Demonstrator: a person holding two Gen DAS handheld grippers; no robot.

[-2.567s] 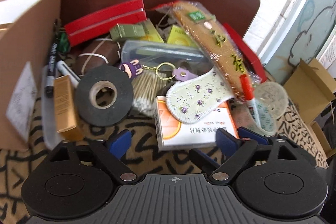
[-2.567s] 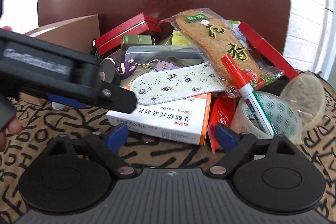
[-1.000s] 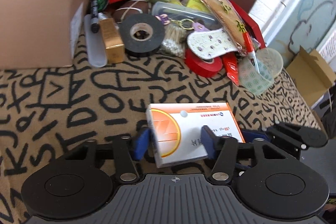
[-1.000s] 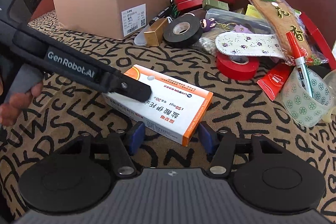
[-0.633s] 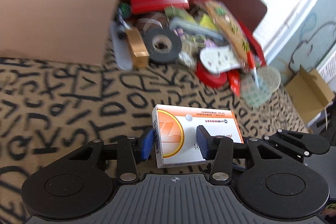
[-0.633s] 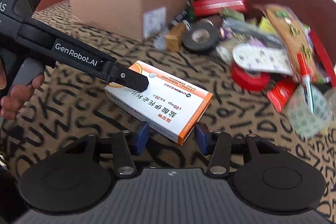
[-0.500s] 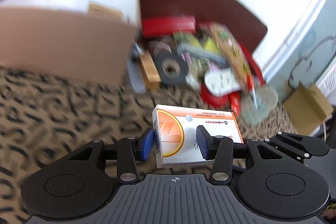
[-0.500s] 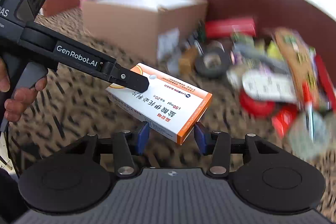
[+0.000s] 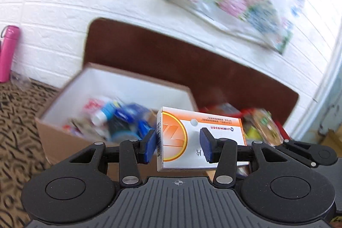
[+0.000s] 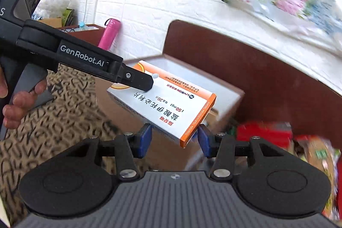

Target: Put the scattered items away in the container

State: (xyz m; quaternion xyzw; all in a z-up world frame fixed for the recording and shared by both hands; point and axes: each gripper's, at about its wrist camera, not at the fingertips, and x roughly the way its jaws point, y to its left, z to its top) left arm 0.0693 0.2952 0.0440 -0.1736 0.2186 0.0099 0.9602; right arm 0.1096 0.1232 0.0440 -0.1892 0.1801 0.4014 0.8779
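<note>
My left gripper (image 9: 177, 146) and my right gripper (image 10: 173, 139) are both shut on a white and orange medicine box (image 9: 198, 138), one at each end, and hold it in the air. The box also shows in the right wrist view (image 10: 164, 102), tilted, with the left gripper's finger (image 10: 136, 78) on its far end. Behind and below it stands the open cardboard box (image 9: 64, 138) with several blurred items inside. In the right wrist view the cardboard box (image 10: 226, 97) lies just beyond the medicine box.
The scattered pile (image 9: 263, 123) of packets and red boxes lies right of the cardboard box, against a brown headboard (image 9: 213, 61). The patterned cloth (image 9: 17, 121) covers the surface. A pink bottle (image 10: 110, 33) stands at the far left by the white wall.
Both grippers have lifted the medicine box off the cloth and carried it up and left toward the open cardboard box. The view now tilts up to the wall.
</note>
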